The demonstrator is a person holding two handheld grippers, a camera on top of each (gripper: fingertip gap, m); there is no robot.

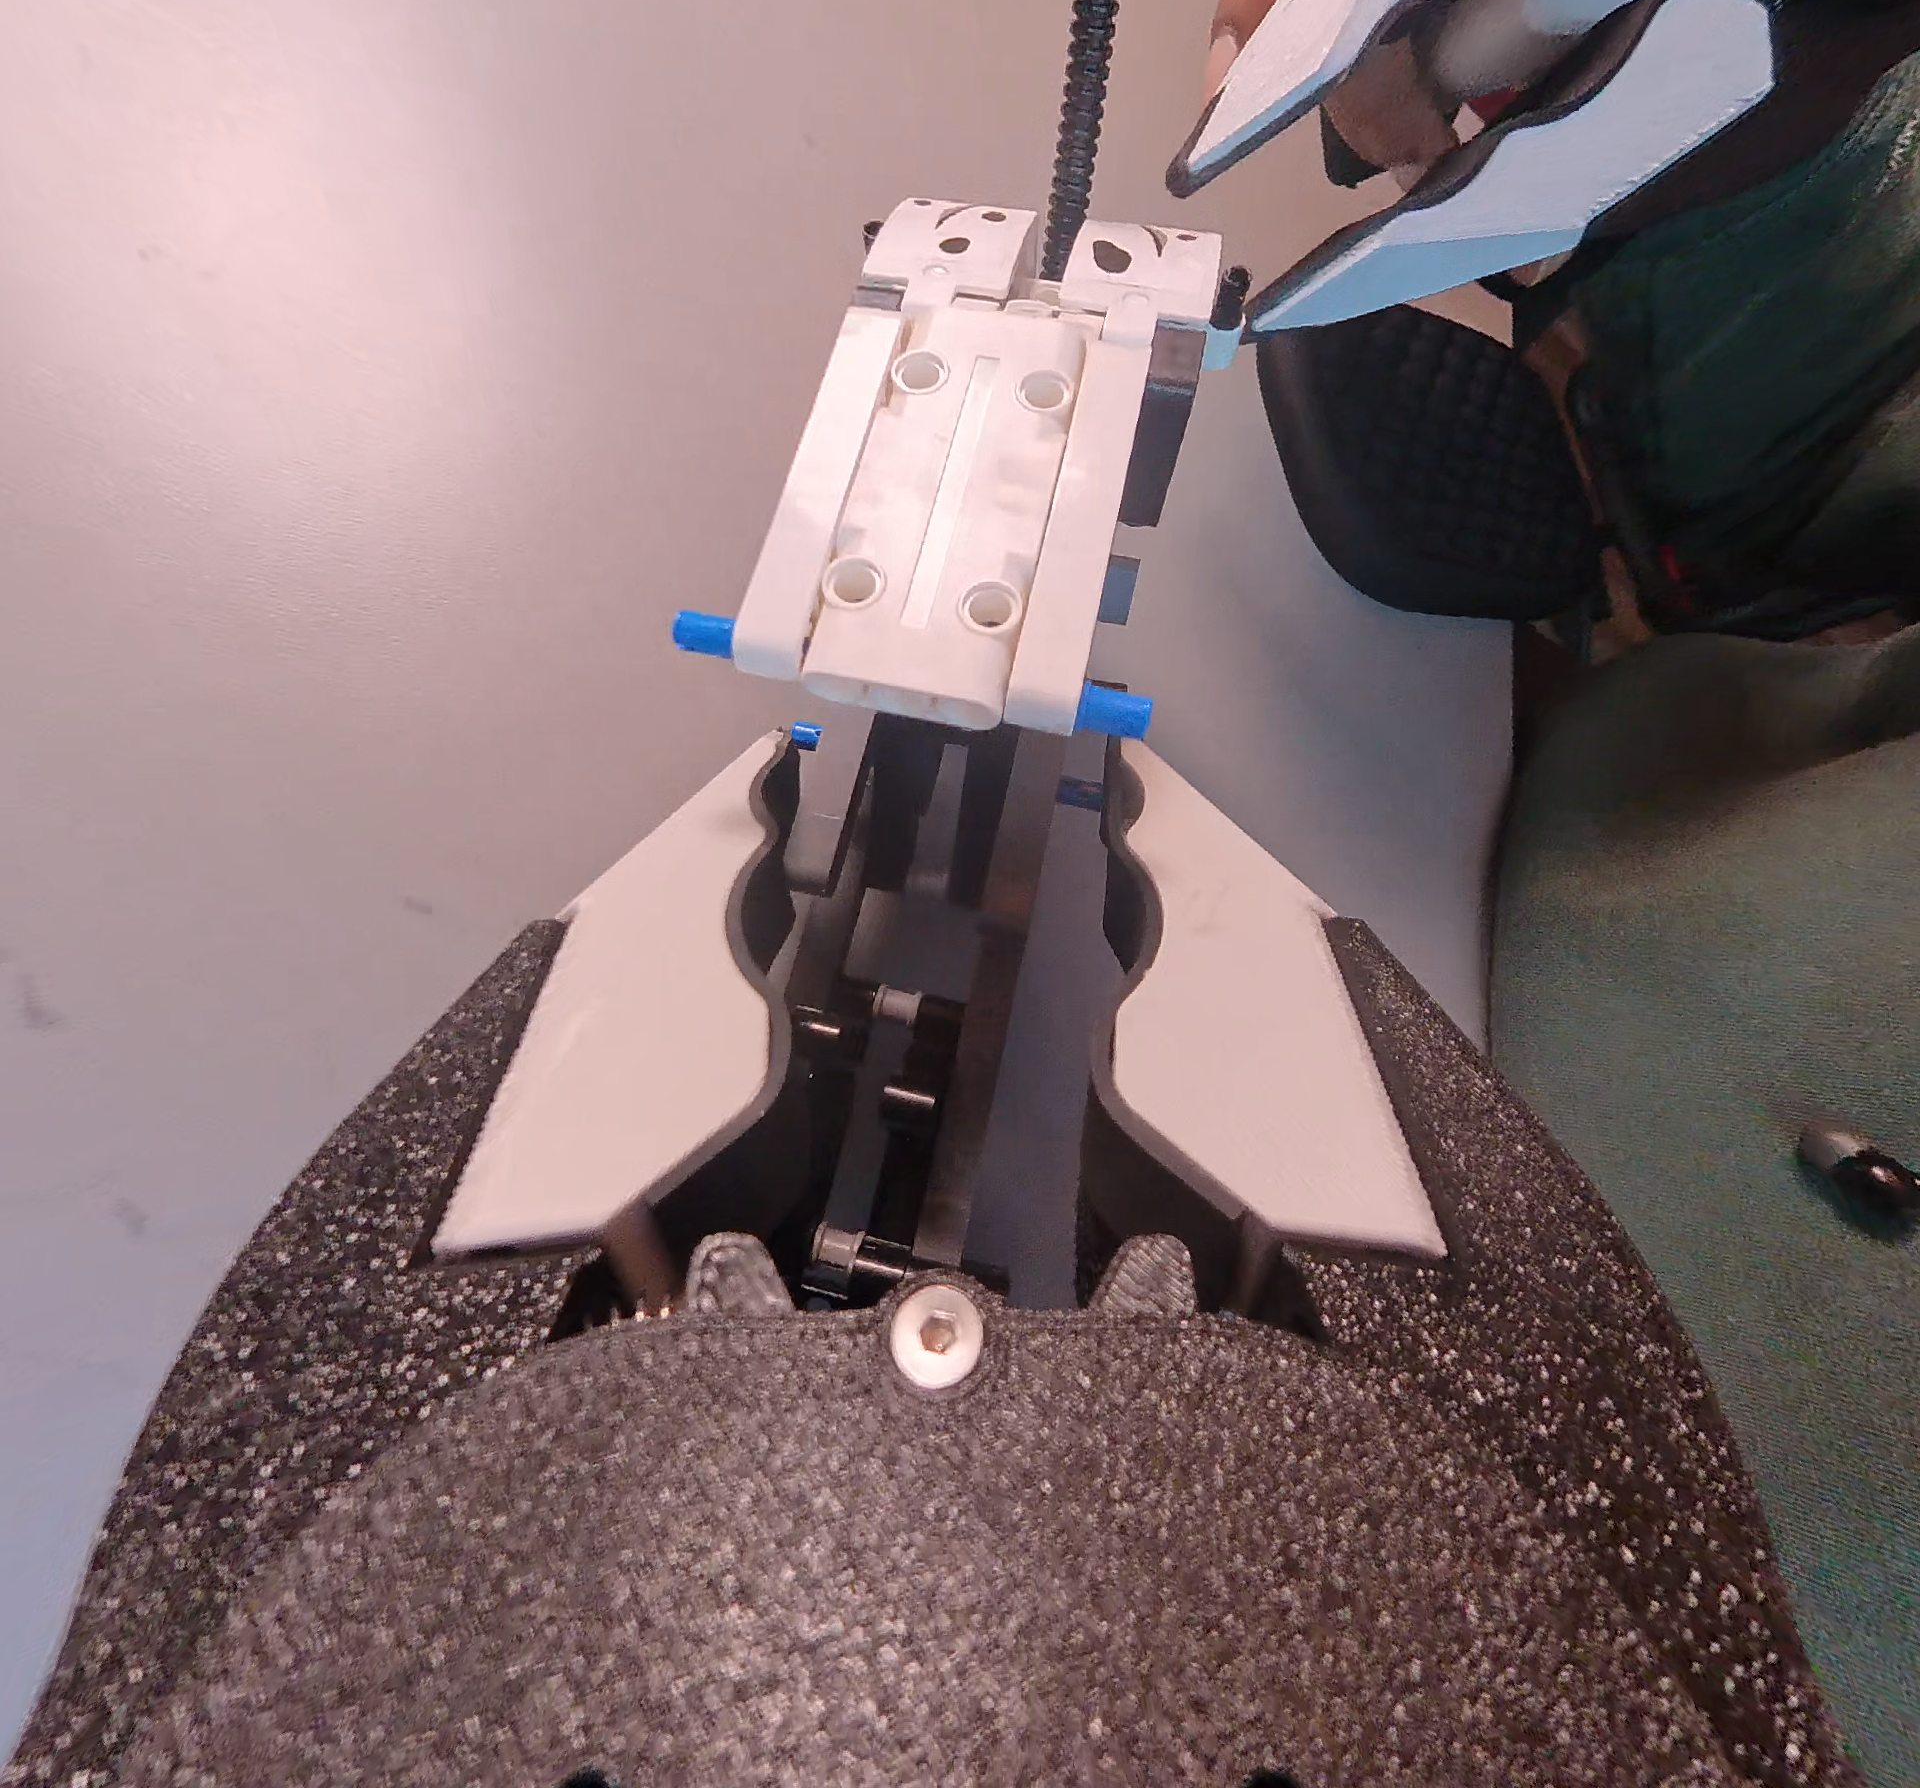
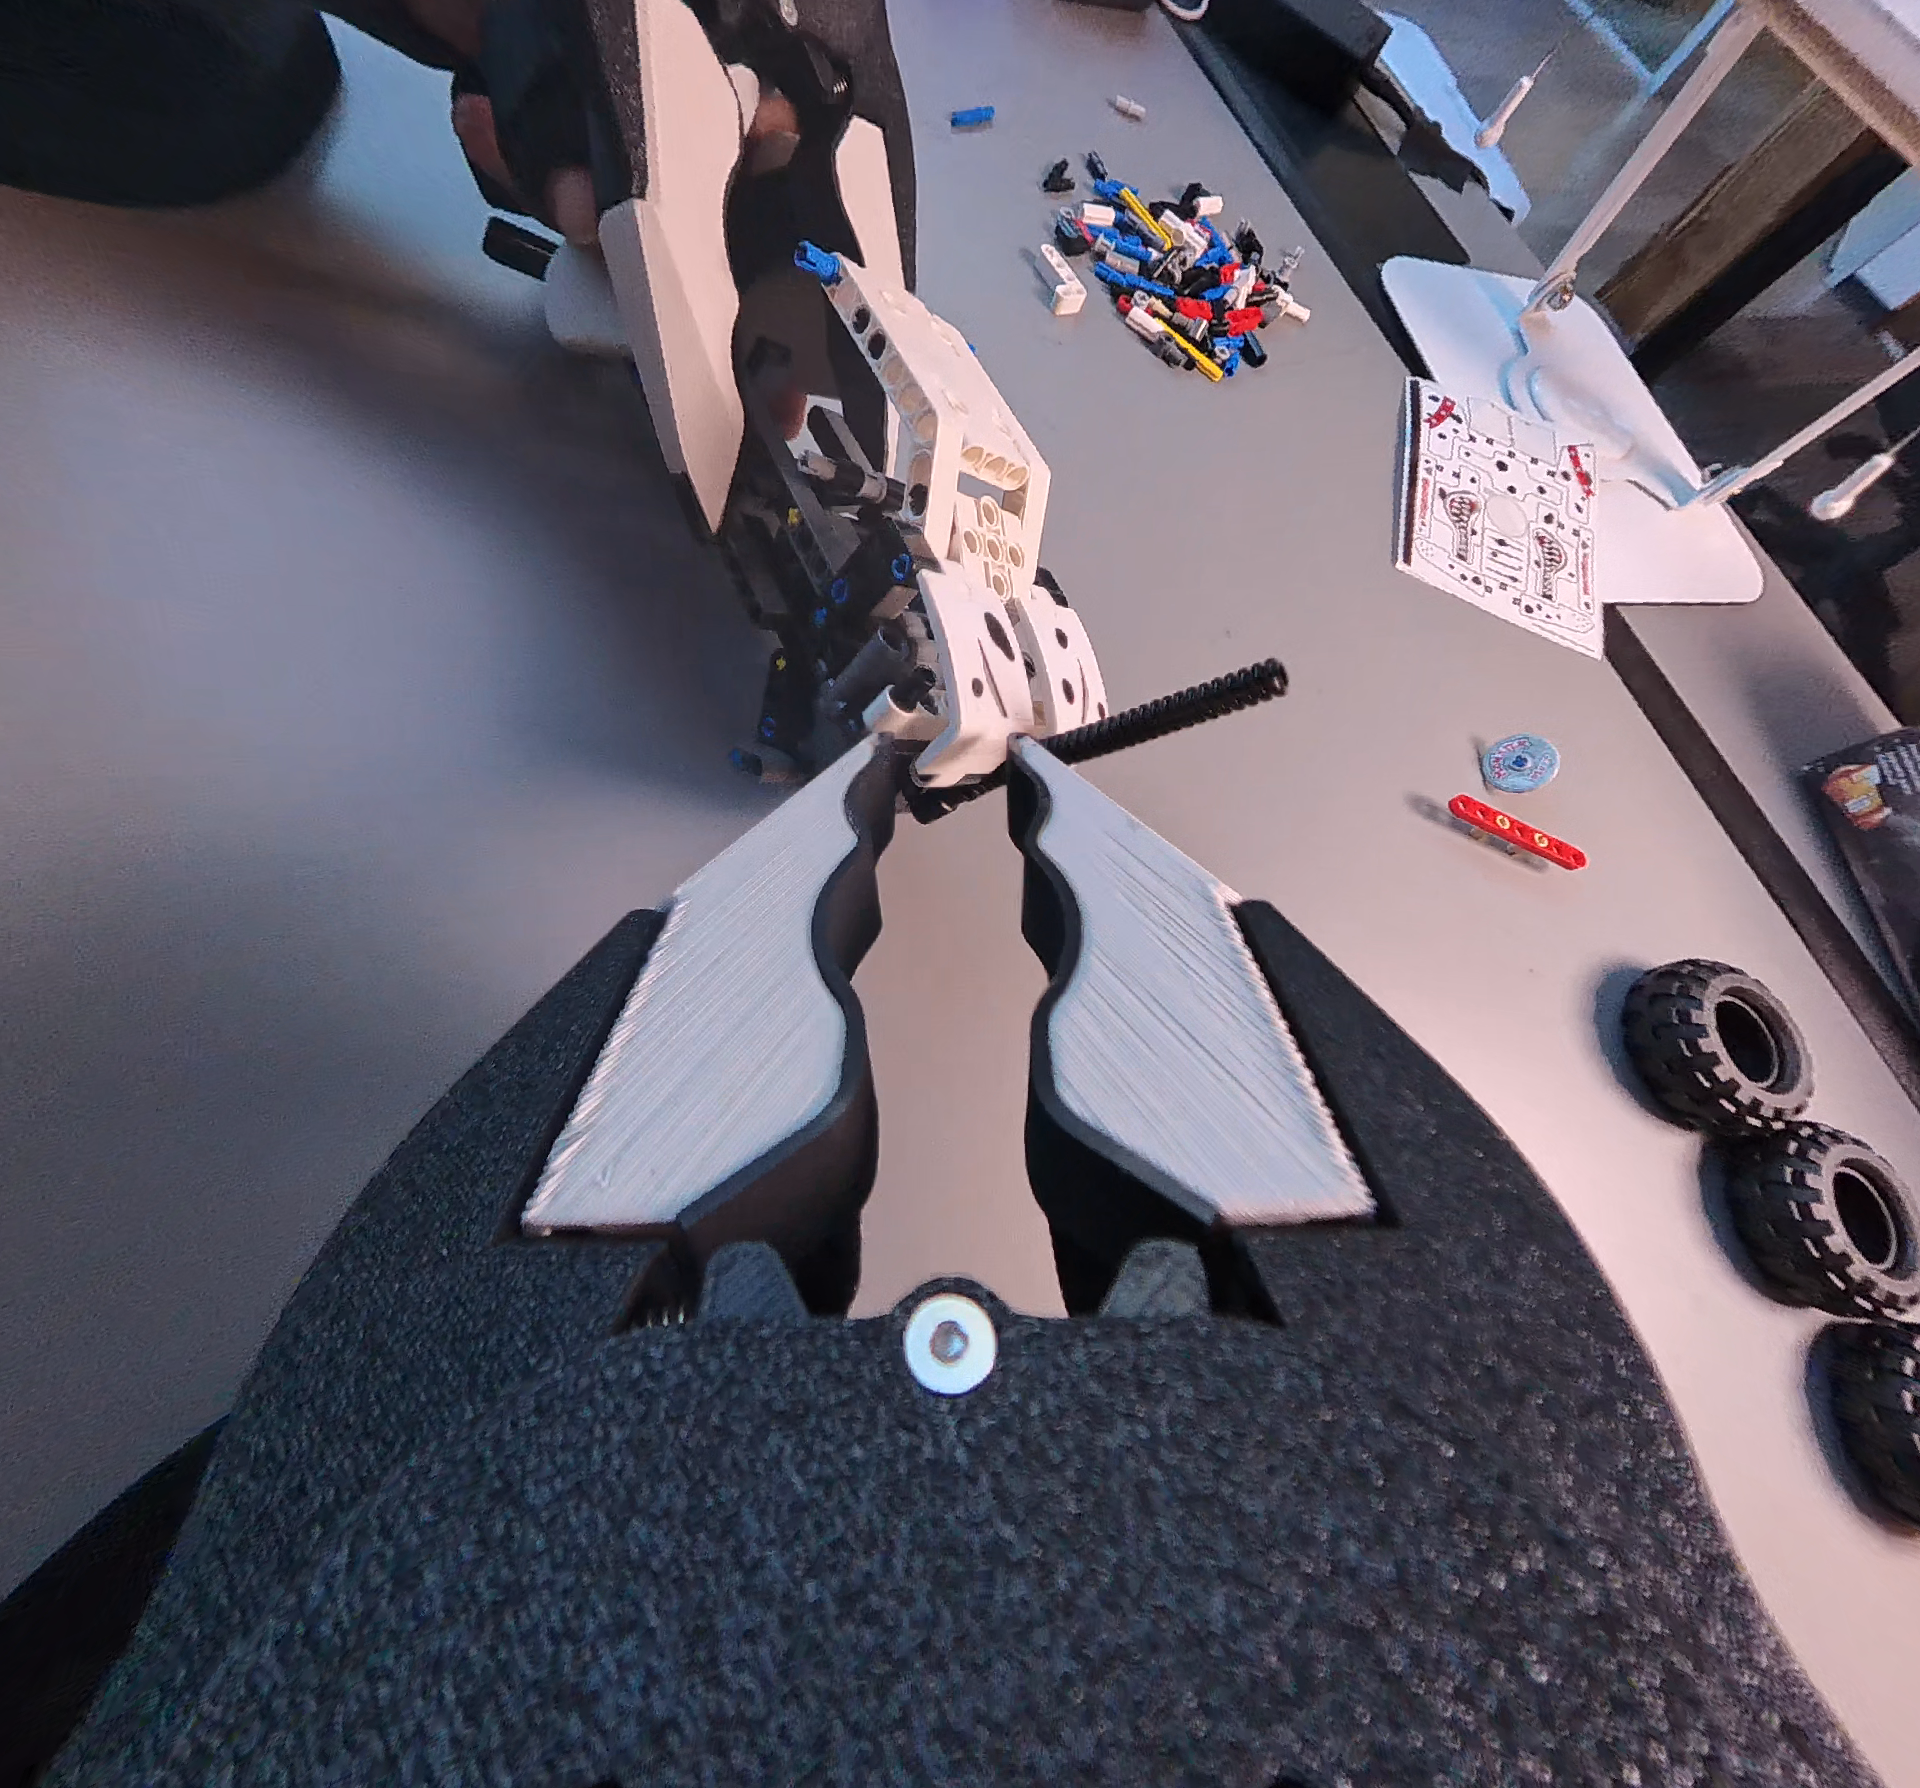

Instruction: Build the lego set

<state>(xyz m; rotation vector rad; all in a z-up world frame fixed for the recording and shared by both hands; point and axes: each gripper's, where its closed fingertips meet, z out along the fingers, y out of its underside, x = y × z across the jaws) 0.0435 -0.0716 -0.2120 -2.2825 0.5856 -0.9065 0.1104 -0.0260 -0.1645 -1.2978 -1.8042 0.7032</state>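
Note:
My left gripper [image 1: 951,762] is shut on the partly built Lego model [image 1: 956,491], clamping its black frame and holding it up, white panel facing me. Blue pins stick out at both sides of the panel. A black ribbed hose [image 1: 1081,76] runs out of the model's far end. My right gripper [image 2: 945,749] is open, its tips on either side of the model's [image 2: 935,429] white rounded end. In the left wrist view the right gripper [image 1: 1221,247] has one tip touching a small white piece at the model's corner. The left gripper [image 2: 805,403] also shows in the right wrist view.
On the grey table lie a pile of loose small parts [image 2: 1174,284], a sticker sheet [image 2: 1496,512], a red beam [image 2: 1517,829], a round pale disc [image 2: 1519,764] and black tyres [image 2: 1714,1047]. A white stand base [image 2: 1621,512] sits far right. The round pale disc [image 2: 1519,764] is about equally far from each gripper, around 25 centimetres.

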